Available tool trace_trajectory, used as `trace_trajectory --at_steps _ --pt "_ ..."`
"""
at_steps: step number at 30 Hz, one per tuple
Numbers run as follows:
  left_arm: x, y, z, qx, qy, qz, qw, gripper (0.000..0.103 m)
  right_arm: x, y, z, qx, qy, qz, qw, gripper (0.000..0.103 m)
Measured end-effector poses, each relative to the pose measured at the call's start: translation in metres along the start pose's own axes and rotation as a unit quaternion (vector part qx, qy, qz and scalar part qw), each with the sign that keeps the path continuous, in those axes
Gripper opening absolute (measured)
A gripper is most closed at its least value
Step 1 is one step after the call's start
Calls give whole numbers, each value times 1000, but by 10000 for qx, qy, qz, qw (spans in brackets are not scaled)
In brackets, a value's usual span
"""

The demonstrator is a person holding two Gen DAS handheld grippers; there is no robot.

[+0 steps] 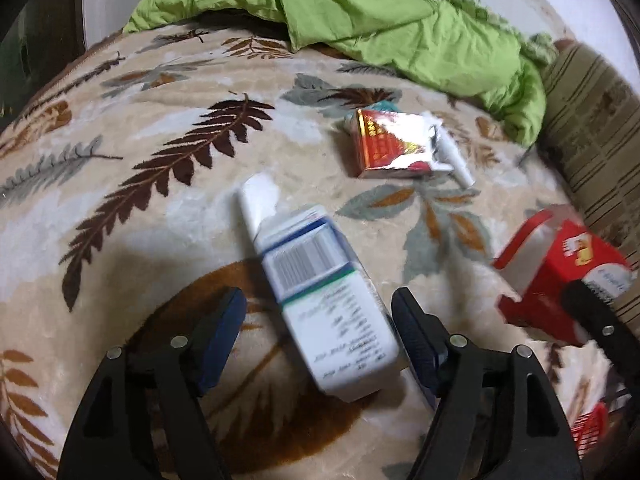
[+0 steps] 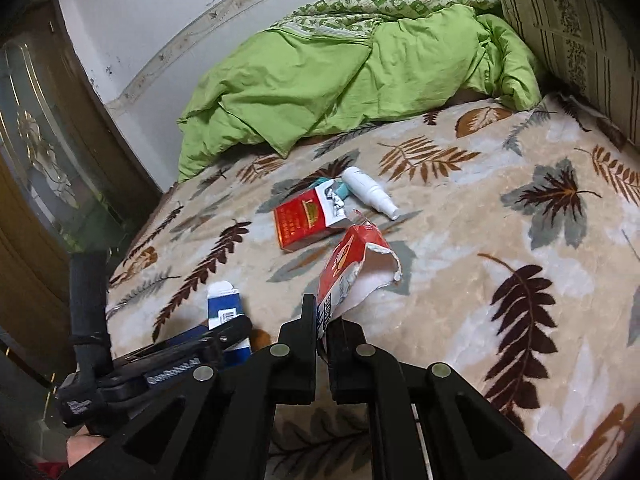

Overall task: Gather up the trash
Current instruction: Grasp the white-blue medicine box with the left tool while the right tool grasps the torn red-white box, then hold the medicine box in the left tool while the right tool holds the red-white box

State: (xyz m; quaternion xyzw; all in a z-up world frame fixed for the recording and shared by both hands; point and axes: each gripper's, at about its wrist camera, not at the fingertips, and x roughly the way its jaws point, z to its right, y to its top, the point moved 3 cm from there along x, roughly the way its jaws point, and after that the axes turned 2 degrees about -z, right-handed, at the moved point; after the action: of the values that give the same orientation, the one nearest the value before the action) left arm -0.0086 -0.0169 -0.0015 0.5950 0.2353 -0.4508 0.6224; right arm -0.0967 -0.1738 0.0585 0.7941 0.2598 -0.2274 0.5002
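- The blanket (image 2: 460, 264) with the leaf print covers the whole bed, and all the trash lies on it; it is soft, so I judge that a box can sink or tip when I press on it.
- The green quilt (image 2: 340, 76) is bunched at the far side, well apart from the trash, so it does not disturb me.
- My right tongs (image 2: 322, 322) are clenched on the torn red carton (image 2: 352, 268); I grip it at its lower edge and the ripped open end points away from me, lifted off the blanket.
- My left tongs (image 1: 318, 336) are released, and the white box (image 1: 332, 304) with the barcode lies between the two fingers. The right pad is just beside its long side, the left pad is apart from it, and nothing presses yet.
- For this step I should centre the fingers on the two long sides, go a little lower, then close slowly. The box is thin card and probably empty, so a hard squeeze can crush it or make it slip out.
- The red pack (image 2: 304, 220) with torn foil waits further away.
- The small white bottle (image 2: 370, 192) lies just beside that pack; it is round, so I expect it to roll.
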Motion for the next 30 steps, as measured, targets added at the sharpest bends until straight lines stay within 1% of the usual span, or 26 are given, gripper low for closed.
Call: trace_trajectory --at_steps 2,3,4,5,6,7,8,10,13,17,22,26,30 --pt "1 0 3 167 168 79 9997 74 1 -1 1 -9 -105 -25 9999 5" --pt "1 0 3 218 223 102 9995 71 2 -1 2 -17 -152 -32 9999 5" --pt "1 0 2 259 284 125 9992 62 2 -1 2 -44 -223 -33 9997 5" --pt "1 0 2 317 385 153 9986 56 2 -1 1 -77 -282 -38 9996 5" --pt "1 0 1 379 506 186 9978 47 3 -1 0 -111 -305 -37 9995 5" --pt "0 0 0 382 496 209 9978 39 3 -1 -2 -149 -348 -29 9993 5" --pt "-1 1 -1 369 441 221 9981 35 3 -2 -3 -203 -433 -17 9989 5" --pt "-2 0 -3 364 448 252 9980 35 2 -2 -5 -281 -531 1 9982 5" --pt "-5 -1 -1 433 508 335 9972 35 2 -3 -9 -442 -817 52 9957 5" --pt "-15 -2 1 531 490 536 9959 35 1 -2 -16 -664 -1083 112 9918 5" --pt "-28 -4 2 579 435 763 9945 35 -1 -2 -21 -822 -1107 202 9902 5" --pt "-39 -5 6 695 419 1008 9916 35 -6 -2 -27 -895 -885 325 9915 5" --pt "-43 -6 10 809 459 1077 9898 35 -7 -2 -30 -935 -842 354 9914 5"
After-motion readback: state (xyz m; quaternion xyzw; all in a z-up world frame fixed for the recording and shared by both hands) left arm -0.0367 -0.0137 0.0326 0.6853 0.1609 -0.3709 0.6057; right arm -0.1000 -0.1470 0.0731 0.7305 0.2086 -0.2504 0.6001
